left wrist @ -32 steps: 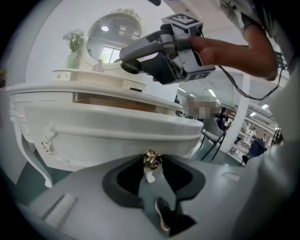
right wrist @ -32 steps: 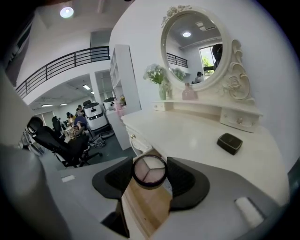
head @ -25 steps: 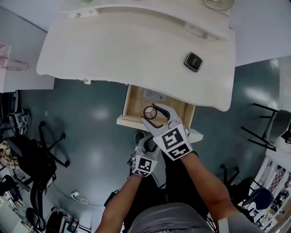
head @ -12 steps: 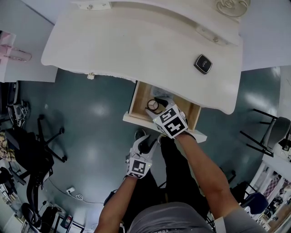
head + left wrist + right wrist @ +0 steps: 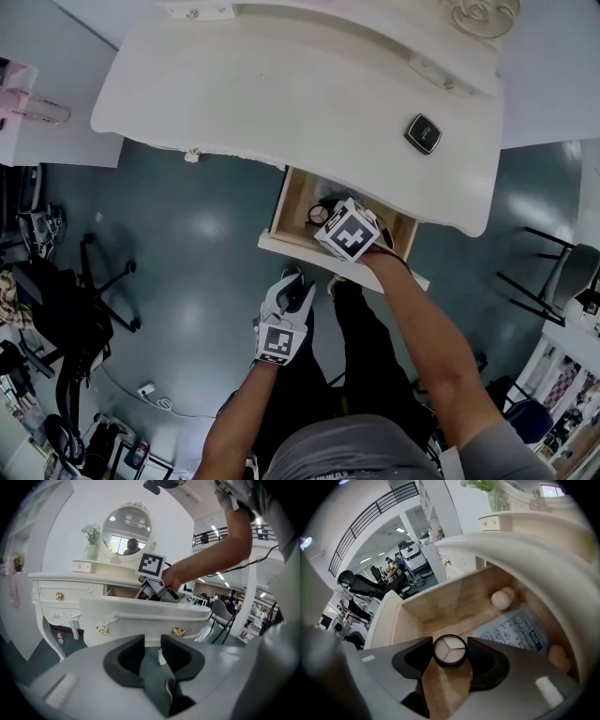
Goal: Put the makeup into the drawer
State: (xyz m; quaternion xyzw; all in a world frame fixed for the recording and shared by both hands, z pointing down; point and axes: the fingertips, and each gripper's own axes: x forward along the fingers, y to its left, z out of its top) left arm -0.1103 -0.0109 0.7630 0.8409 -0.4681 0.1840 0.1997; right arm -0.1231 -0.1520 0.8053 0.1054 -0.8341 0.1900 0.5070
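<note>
The right gripper (image 5: pixel 450 645) is clamped on a round makeup compact (image 5: pixel 450 651), one jaw against each side of its dark rim. The compact's three pale pans face back along the jaws toward the gripper's own camera. The disc therefore lies across the line the gripper points along. Being round, it has no long axis to align. The gripper reaches steeply down into the open drawer (image 5: pixel 401 620), and bare wooden floor lies straight beyond the jaw tips. Whether the compact's underside already touches that floor cannot be told from either view. To the right of the jaws, in the right gripper view, lies a printed packet (image 5: pixel 513 630). Beyond and to the right of the tips sits a pale round ball (image 5: pixel 501 599). The compact is clear of both, and the drawer's left wall stands well apart on the other side. Judged from this, the coming release depends only on the short gap between disc and floor directly ahead of the tips. The left gripper (image 5: pixel 152 644) hangs outside and in front of the drawer front, lower than the right. Its jaws have just been closing but stand apart, with nothing between them but the floor behind. The right hand is plainly the nearer to the drawer. A dark square case (image 5: pixel 424 133) rests on the dressing table top (image 5: pixel 281 94), well away from both grippers.
</note>
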